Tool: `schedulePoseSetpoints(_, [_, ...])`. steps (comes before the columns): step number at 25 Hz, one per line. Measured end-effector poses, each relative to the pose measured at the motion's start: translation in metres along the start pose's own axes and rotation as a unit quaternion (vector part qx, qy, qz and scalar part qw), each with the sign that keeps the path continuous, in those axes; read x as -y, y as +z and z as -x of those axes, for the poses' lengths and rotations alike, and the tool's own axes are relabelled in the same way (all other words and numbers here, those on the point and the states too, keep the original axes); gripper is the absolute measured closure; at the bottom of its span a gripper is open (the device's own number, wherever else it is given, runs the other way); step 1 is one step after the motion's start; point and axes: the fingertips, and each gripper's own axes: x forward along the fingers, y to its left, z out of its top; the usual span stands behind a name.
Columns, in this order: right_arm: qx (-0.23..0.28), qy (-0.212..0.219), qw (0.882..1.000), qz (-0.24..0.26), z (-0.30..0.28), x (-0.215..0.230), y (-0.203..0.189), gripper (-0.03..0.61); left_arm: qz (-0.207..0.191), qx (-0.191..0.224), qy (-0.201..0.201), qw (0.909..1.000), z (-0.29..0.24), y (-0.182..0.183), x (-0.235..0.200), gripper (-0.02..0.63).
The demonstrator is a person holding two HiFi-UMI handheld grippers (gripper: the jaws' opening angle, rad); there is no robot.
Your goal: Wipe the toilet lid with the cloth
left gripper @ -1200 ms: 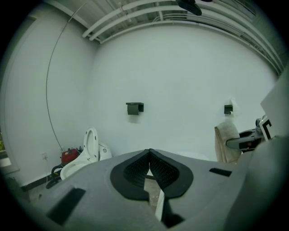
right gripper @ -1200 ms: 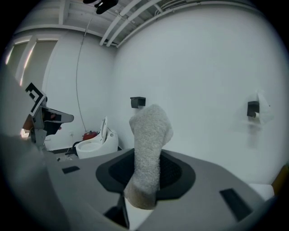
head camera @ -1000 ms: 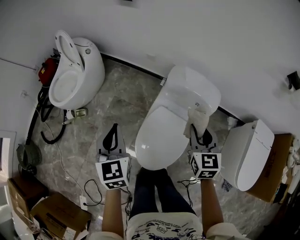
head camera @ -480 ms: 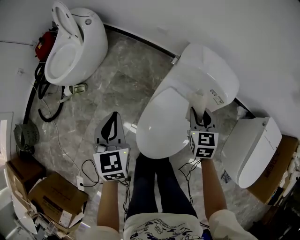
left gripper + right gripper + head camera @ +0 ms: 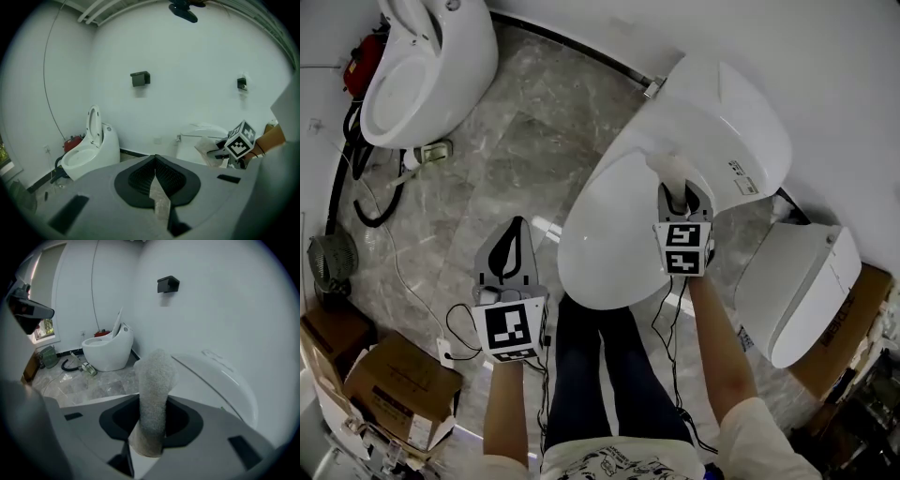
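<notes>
right tool (image 5: 679,198), clamping the cloth (image 5: 671,171), has slid inward across the toilet lid (image 5: 609,239): wiping is under way; left tool (image 5: 515,231) closed, empty.

Open floor (image 5: 520,141) left of toilet lid (image 5: 614,239), second toilet (image 5: 792,291) close right

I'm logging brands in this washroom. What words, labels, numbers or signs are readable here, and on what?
Nothing here can be read.
Sticker on the closed toilet: too small to read.
Print on the right cardboard box: blurred.
Label on the lower-left box: too small.
Shirt print: illegible.
Marker cubes: black-and-white squares only, no words.
</notes>
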Motion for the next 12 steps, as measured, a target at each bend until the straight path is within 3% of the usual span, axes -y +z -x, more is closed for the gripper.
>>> schedulePoseSetpoints(12, [-0.068, 0.009, 0.993, 0.100, -0.087, -0.019, -0.034, 0.453, 0.027, -0.037, 0.006, 0.9989, -0.011, -0.067, -0.012, 0.606])
